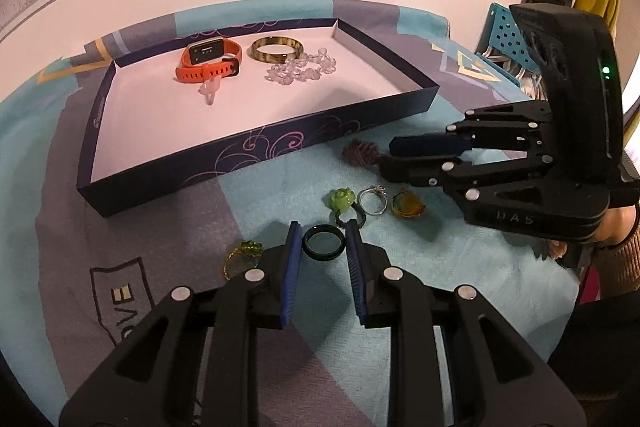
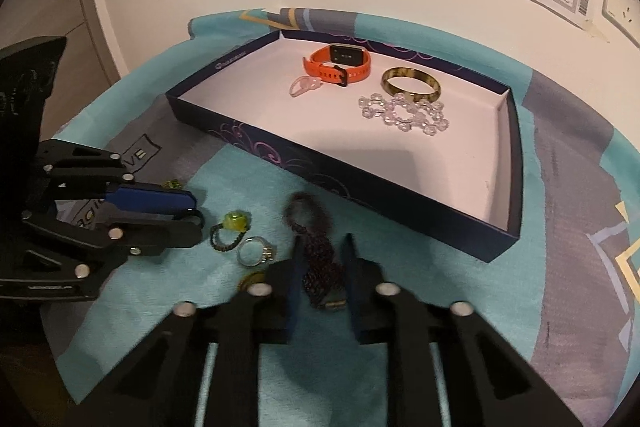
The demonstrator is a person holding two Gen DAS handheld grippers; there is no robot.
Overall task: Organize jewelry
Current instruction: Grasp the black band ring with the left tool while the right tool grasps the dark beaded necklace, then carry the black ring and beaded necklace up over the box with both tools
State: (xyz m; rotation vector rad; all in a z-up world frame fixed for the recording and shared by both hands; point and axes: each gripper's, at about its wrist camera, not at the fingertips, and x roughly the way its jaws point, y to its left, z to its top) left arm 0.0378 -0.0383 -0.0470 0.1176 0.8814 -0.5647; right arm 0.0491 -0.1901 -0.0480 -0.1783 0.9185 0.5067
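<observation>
Mid-sort here: 4 pieces already sit in the tray [image 1: 256,143], the rest are on the cloth in front of it. My left gripper [image 1: 323,247] is closed on the dark ring [image 1: 322,241], pads touching both sides. My right gripper [image 2: 322,267] looks nearly closed around the dark beaded bracelet [image 2: 316,247], though blur hides actual contact. Next I'd lift both cleanly and carry them over the tray wall.

wrist views angled down, sharing tray [image 1: 260,143]

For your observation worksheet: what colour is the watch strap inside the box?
Orange, on the watch in the box; the right wrist view shows it best.
</observation>
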